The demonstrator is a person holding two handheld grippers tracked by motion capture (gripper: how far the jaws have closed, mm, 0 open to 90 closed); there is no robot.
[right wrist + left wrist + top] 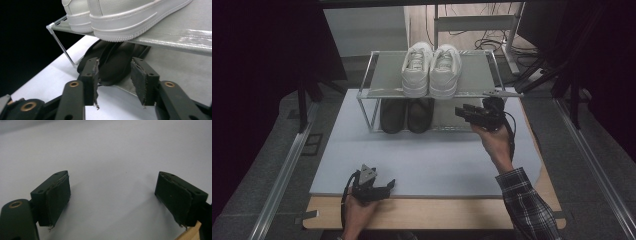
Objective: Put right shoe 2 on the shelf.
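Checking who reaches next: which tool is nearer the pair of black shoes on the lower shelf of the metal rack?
The right tool: it sits just right of the pair of black shoes, jaws toward them. The left tool rests at the mat's near edge, far off.

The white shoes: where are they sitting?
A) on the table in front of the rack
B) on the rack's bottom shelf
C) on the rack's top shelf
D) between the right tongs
C: the white shoes stand side by side on the top shelf of the rack, with the black shoes on the shelf below.
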